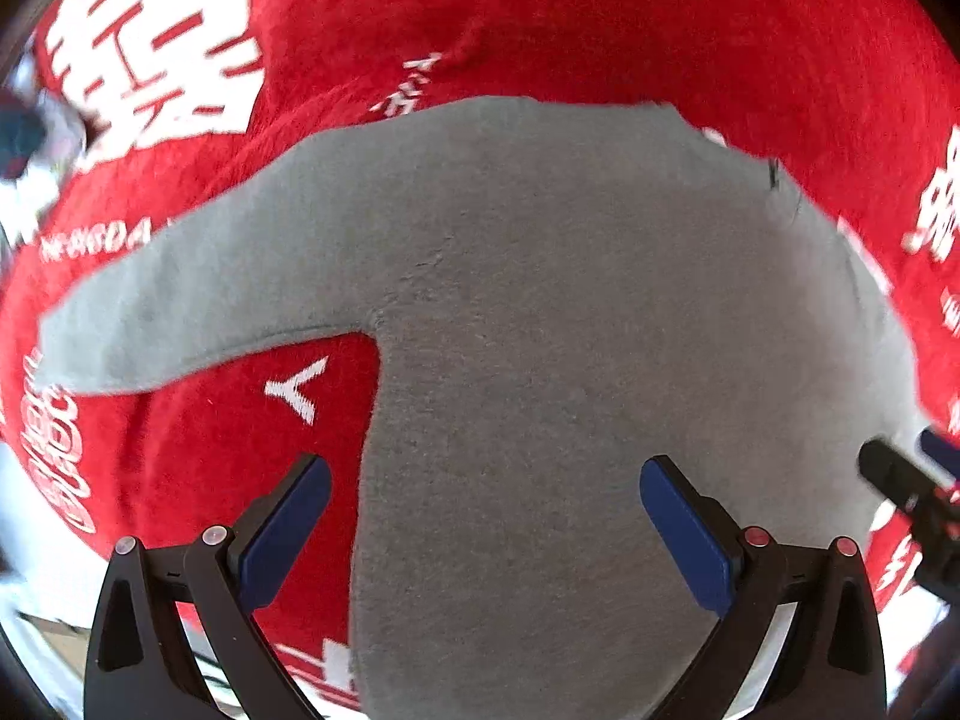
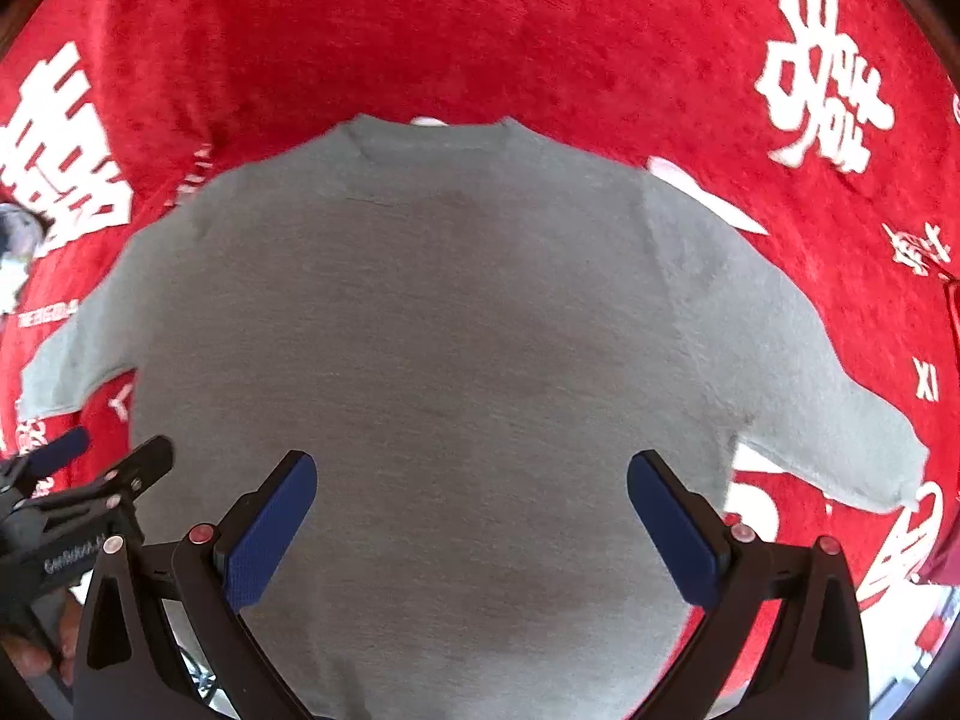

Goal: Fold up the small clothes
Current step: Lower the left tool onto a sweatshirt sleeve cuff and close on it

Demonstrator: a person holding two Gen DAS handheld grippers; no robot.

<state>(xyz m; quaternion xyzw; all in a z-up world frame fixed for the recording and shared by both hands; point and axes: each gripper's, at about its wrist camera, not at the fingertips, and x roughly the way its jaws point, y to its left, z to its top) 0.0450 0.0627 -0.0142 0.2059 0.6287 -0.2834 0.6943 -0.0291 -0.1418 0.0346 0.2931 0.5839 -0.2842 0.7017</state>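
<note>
In the left wrist view, your left claw [image 1: 485,516] sits at the bottom of the frame with its blue pads [image 1: 287,531] spread wide, pinching nothing. Its left pad hangs over the red cloth [image 1: 198,456] with white lettering that covers the worktop; its right pad hangs over the grey sweater [image 1: 540,330]. The sweater lies flat on that cloth, filling the centre of the frame, with one sleeve [image 1: 180,312] running out toward the left edge. At the right edge, the tip of your other claw shows as a dark, blurred shape.

In the right wrist view, your left claw [image 2: 90,468] reaches in at the lower left, beside the sweater's hem side; from this angle you cannot tell its state. Your right claw [image 2: 471,516] is at the bottom centre, pads spread wide and empty, above the lower body of the sweater. The neckline [image 2: 429,129] points toward the top of the frame, and the other sleeve [image 2: 828,402] slants down to the lower right.
</note>
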